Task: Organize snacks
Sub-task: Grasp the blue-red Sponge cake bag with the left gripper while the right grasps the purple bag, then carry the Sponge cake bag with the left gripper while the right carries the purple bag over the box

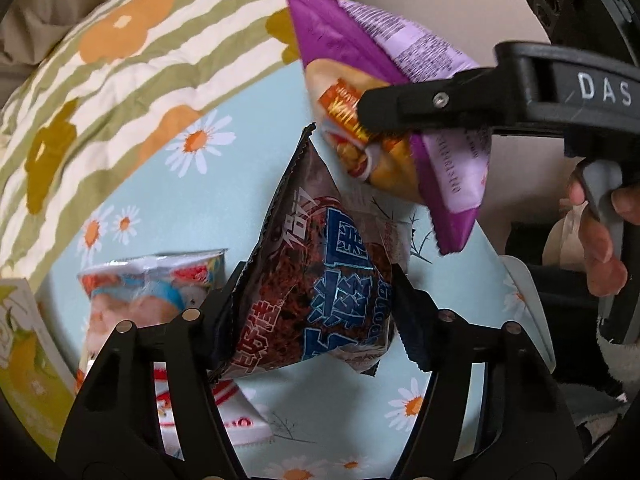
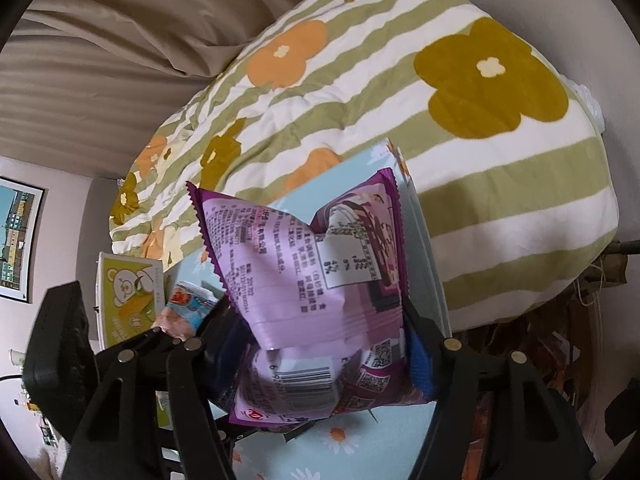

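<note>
Both packets are up off the surface, so the step in hand looks like carrying each to its place; best done by keeping the squeeze steady, holding the two bags apart so the serrated edges do not snag, and lowering each flat beside the snacks already lying there rather than dropping it. Left gripper (image 1: 316,312): fingers partly closed, pads pressed into both flanks of the dark snack bag (image 1: 320,280), which puffs out between them and stands point-up. Right gripper (image 2: 320,344): fingers closed about as far, clamped on the lower half of the purple snack bag (image 2: 316,292), its back label and barcode facing the right wrist camera; from the left wrist view the same purple bag hangs just above and to the right of the dark bag, close but whether touching I cannot tell. Just left of the left fingers, a white-and-blue snack pack (image 1: 152,288) lies on the daisy-print surface (image 1: 224,208), with a red-and-white pack (image 1: 236,416) below the fingers. Further left, a yellow-green box (image 1: 24,360). Beyond everything, the striped flower quilt (image 2: 500,184).
</note>
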The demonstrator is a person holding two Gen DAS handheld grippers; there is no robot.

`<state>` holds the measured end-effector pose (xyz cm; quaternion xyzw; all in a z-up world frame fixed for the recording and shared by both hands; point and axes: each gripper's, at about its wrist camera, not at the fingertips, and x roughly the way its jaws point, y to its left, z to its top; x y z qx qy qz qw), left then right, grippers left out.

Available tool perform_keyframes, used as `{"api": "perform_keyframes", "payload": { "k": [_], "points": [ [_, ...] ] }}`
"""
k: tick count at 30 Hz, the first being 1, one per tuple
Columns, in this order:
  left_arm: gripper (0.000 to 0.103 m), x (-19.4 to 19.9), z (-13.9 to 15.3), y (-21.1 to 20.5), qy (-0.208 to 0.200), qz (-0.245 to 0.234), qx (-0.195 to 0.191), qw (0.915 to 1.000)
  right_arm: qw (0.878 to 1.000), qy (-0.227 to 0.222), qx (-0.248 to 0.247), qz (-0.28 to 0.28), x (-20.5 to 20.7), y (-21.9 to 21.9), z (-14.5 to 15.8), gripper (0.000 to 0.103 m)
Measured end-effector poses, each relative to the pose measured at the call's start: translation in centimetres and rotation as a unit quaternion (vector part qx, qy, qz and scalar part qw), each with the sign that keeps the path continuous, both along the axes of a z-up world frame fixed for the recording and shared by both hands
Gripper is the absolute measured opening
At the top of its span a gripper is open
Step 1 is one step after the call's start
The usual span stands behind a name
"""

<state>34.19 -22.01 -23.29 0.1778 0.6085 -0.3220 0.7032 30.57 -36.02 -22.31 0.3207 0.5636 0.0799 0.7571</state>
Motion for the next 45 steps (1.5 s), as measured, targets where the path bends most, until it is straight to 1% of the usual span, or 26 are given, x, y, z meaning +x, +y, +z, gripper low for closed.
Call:
{"api": "perform_keyframes", "payload": {
  "k": [4,7,11,14,16,18,22,24,28,32,33,37,41,44,45],
  "points": [
    [0.063,-0.4,2.0,1.0,-0.017,0.017,-0.014,0.9996,1.0,-0.015,-0.01,0.008,-0.1,0.1,1.9,0.064],
    [0.063,-0.6,4.2,2.2,-0.037,0.039,-0.026,0.9982,0.999,-0.03,-0.022,0.014,-0.2,0.4,4.2,0.064],
    [0.063,-1.0,7.4,4.3,-0.062,0.07,-0.049,0.9944,0.997,-0.063,-0.03,0.031,-0.1,1.6,7.6,0.064],
    [0.063,-1.5,9.9,6.6,-0.086,0.091,-0.063,0.9901,0.994,-0.087,-0.043,0.052,-0.1,3.1,10.3,0.064],
    [0.063,-1.9,11.1,7.9,-0.094,0.104,-0.071,0.9876,0.991,-0.106,-0.054,0.064,-0.3,4.4,12.2,0.064],
    [0.063,-2.1,12.6,10.2,-0.104,0.117,-0.081,0.9844,0.989,-0.119,-0.058,0.07,-0.4,5.5,13.5,0.064],
    [0.063,-2.5,15.4,14.9,-0.125,0.142,-0.096,0.9772,0.984,-0.149,-0.063,0.081,-0.9,9.0,16.3,0.064],
    [0.063,-2.8,16.9,18.0,-0.137,0.16,-0.101,0.9723,0.982,-0.158,-0.062,0.084,-1.0,10.8,17.3,0.064],
    [0.063,-2.7,18.7,24.4,-0.153,0.202,-0.101,0.9621,0.977,-0.177,-0.062,0.097,-1.0,15.5,18.9,0.064],
    [0.063,-1.8,19.6,31.8,-0.158,0.248,-0.096,0.951,0.974,-0.188,-0.051,0.112,-0.4,20.7,19.6,0.064],
    [0.063,-1.6,19.6,33.1,-0.158,0.256,-0.094,0.9492,0.974,-0.19,-0.049,0.116,-0.3,22.0,19.7,0.064],
    [0.064,-0.3,19.1,39.6,-0.145,0.289,-0.095,0.9414,0.971,-0.19,-0.046,0.14,0.6,27.3,19.5,0.064],
    [0.064,1.4,17.7,43.9,-0.136,0.301,-0.084,0.9402,0.97,-0.179,-0.046,0.155,1.7,31.7,18.6,0.064],
    [0.064,3.1,16.2,46.2,-0.125,0.3,-0.079,0.9425,0.972,-0.165,-0.048,0.161,2.4,34.1,17.4,0.064],
    [0.072,3.9,15.7,46.4,-0.123,0.298,-0.075,0.9439,0.973,-0.158,-0.049,0.161,2.8,35.0,16.9,0.064]
  ]
}}
